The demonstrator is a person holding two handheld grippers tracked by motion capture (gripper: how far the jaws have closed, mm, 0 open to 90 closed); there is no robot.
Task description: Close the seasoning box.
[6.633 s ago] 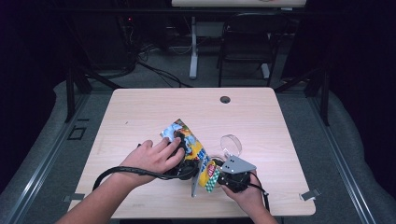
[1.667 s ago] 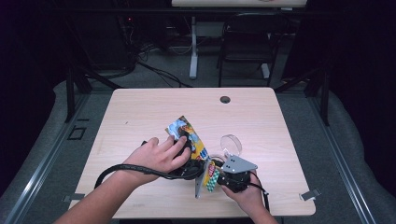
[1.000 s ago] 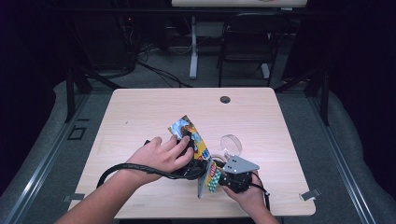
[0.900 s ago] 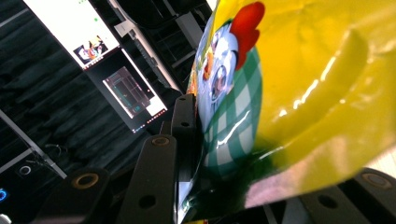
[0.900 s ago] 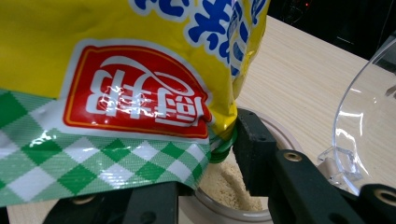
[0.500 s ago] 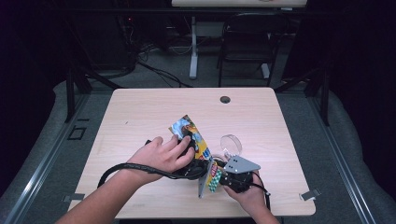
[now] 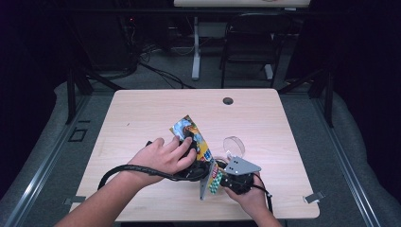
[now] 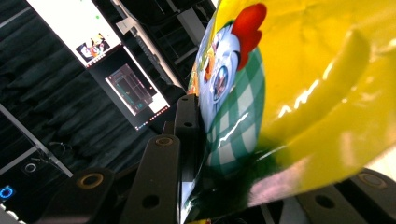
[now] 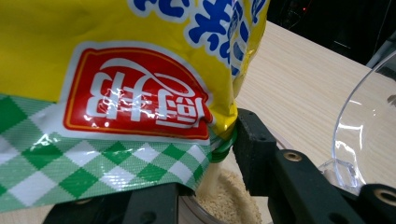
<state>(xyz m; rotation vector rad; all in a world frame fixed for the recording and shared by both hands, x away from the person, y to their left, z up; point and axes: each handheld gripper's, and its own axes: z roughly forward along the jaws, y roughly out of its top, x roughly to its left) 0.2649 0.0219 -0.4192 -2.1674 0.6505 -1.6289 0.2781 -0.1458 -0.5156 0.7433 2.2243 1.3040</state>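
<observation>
A yellow snack-style bag (image 7: 191, 134) with a green check band and a cartoon chicken is held tilted over the table's near middle. My left gripper (image 7: 193, 165), under the person's left hand, is shut on the bag; in the left gripper view the bag (image 8: 299, 93) is pressed between its jaws (image 8: 275, 154). My right gripper (image 7: 218, 180) is shut on the lower corner of the bag (image 9: 116, 84). Its jaws (image 9: 201, 158) clamp the check band. Fine beige granules (image 9: 231, 200) run from that corner into a round container below.
A clear round lid (image 7: 234, 145) (image 9: 369, 140) stands tilted just right of the bag. The wooden table (image 7: 142, 113) has a dark cable hole (image 7: 228, 100) near its far edge. Black cables trail from both grippers toward the near edge. A chair (image 7: 250, 42) stands beyond the table.
The bag's upper end has drifted slightly right since the earliest frame. Both hands and grippers have stayed almost still over the last second.
</observation>
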